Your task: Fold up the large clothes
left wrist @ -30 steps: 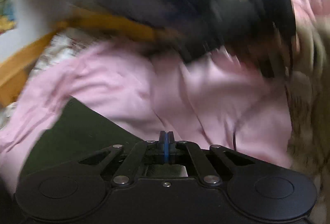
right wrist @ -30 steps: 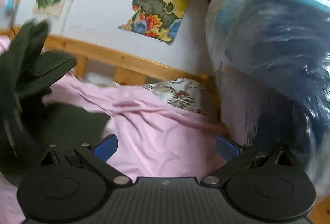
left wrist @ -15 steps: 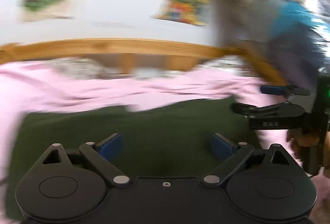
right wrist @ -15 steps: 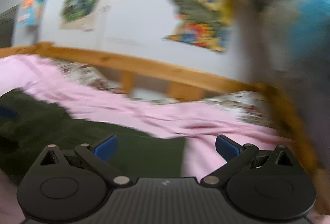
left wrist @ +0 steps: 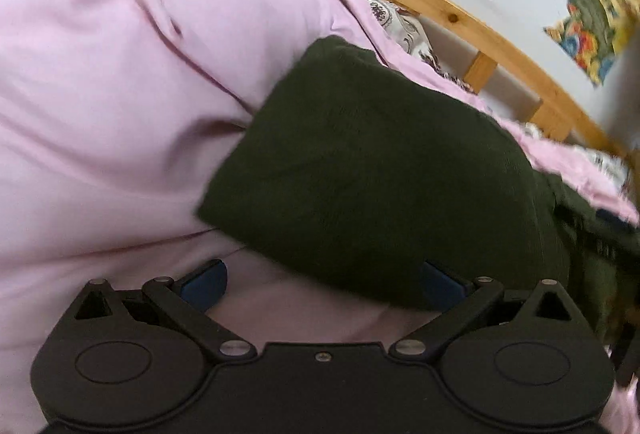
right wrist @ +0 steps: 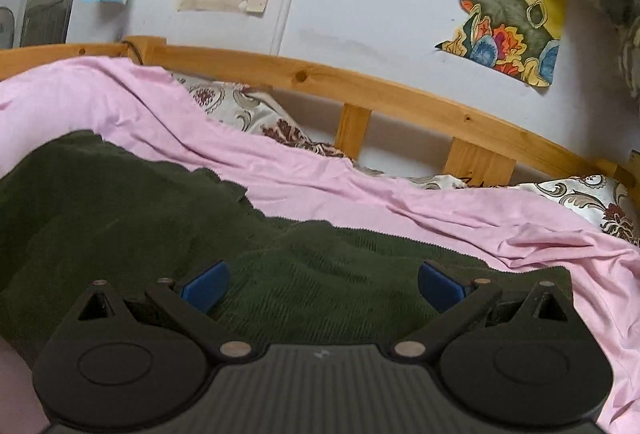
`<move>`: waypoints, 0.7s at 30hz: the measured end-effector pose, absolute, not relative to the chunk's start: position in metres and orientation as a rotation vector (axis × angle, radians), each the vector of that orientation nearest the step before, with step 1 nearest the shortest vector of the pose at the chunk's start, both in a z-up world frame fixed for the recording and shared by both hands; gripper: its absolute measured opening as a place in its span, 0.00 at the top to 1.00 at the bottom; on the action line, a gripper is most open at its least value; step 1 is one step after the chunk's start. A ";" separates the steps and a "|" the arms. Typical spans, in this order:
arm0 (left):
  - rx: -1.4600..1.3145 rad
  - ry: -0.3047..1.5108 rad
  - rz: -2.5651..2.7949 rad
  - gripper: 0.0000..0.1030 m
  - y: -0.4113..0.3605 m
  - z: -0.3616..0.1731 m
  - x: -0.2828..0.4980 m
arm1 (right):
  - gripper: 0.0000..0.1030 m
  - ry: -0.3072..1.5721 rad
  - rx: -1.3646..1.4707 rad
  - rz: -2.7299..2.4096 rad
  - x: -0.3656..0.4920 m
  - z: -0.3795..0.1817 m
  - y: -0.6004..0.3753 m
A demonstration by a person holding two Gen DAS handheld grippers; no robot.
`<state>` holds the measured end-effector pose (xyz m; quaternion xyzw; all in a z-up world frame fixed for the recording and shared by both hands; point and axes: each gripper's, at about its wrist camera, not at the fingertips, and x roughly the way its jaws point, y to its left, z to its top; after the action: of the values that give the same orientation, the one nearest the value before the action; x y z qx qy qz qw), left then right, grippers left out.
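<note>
Both black two-finger grippers, left (left wrist: 322, 280) and right (right wrist: 320, 284), hover with jaws apart, the left's just opened, over the dark green knitted garment (right wrist: 160, 218) folded on pink bedding (right wrist: 360, 186); squaring its edges before pinching looks wise.

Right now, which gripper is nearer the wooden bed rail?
Probably right. The right gripper hangs open over the green garment, facing the rail; the left gripper, open, sits at the garment's corner, rail farther off.
</note>
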<state>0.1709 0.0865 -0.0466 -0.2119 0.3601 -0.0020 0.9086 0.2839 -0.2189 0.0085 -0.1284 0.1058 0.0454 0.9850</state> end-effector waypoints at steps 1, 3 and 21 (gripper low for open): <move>-0.456 0.730 -0.004 0.01 0.086 -0.052 0.179 | 0.00 0.219 -0.255 0.095 0.285 0.008 -0.220; -0.469 0.708 0.003 0.01 0.082 -0.057 0.194 | 0.00 0.224 -0.263 0.089 0.287 0.006 -0.222; -0.074 0.425 -0.219 0.85 -0.031 0.067 0.215 | 0.00 0.279 -0.153 0.081 0.311 -0.021 -0.230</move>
<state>0.2147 -0.0311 0.0669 -0.0369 0.2103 -0.1086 0.9709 0.3109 -0.2304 -0.0209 -0.0764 0.1391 0.0402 0.9865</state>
